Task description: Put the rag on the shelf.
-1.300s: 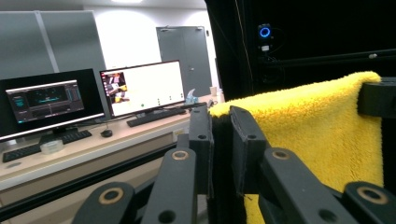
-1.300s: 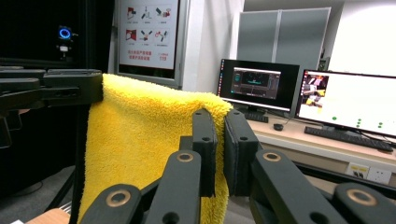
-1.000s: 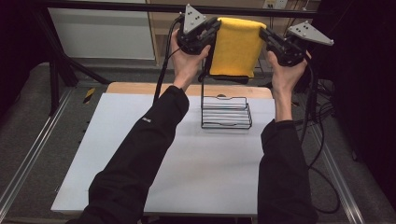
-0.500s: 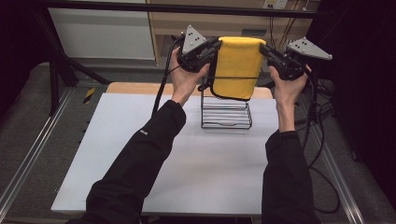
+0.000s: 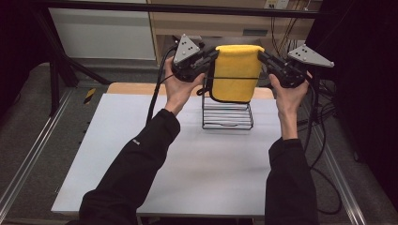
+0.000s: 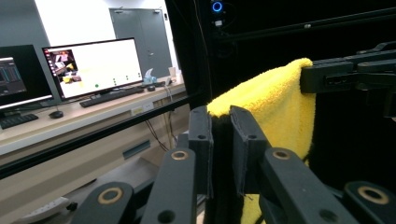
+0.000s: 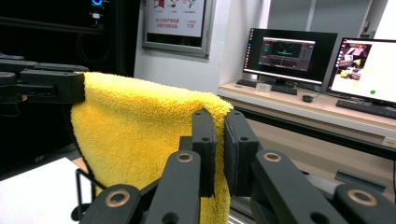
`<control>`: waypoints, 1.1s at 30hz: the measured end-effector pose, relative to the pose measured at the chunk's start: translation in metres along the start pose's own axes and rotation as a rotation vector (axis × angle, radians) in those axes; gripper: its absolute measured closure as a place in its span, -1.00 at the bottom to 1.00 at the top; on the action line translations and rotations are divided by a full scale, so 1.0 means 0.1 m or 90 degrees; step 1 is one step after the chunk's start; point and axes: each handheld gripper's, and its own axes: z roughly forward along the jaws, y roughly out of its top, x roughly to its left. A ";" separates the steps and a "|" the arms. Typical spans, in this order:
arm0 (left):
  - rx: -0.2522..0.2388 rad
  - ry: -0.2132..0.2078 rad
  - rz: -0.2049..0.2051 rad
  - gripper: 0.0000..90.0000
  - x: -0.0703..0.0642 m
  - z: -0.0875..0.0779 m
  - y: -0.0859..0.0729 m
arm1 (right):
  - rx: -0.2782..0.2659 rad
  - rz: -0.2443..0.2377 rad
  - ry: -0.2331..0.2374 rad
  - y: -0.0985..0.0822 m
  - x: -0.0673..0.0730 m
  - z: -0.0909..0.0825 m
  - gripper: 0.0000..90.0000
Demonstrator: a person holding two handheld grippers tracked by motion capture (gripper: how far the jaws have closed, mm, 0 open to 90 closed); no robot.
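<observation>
A yellow towel hangs folded between my two grippers, above a black wire rack at the back of the white table. My left gripper is shut on the towel's left top corner, and my right gripper is shut on its right top corner. The towel's lower edge overlaps the rack's upper wires. In the left gripper view the jaws pinch the towel, with the right gripper at its far end. In the right gripper view the jaws clamp the towel.
A wooden strip runs along the table's far edge. Black cables trail down at the right. Metal rails flank the table. Desks with monitors stand beyond the workspace.
Both hands have come down with the towel stretched between them. The towel now hangs lower, over the top of the wire rack.
</observation>
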 end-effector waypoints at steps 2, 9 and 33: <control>0.006 -0.005 0.005 0.76 -0.03 -0.03 0.00 | 0.000 -0.003 0.001 -0.01 0.02 -0.03 0.87; 0.037 -0.015 0.002 0.75 -0.13 -0.11 -0.04 | 0.011 0.001 0.008 -0.07 0.09 -0.16 0.87; 0.154 -0.028 -0.015 0.71 -0.44 -0.30 -0.39 | 0.123 0.029 0.046 -0.39 0.30 -0.46 0.84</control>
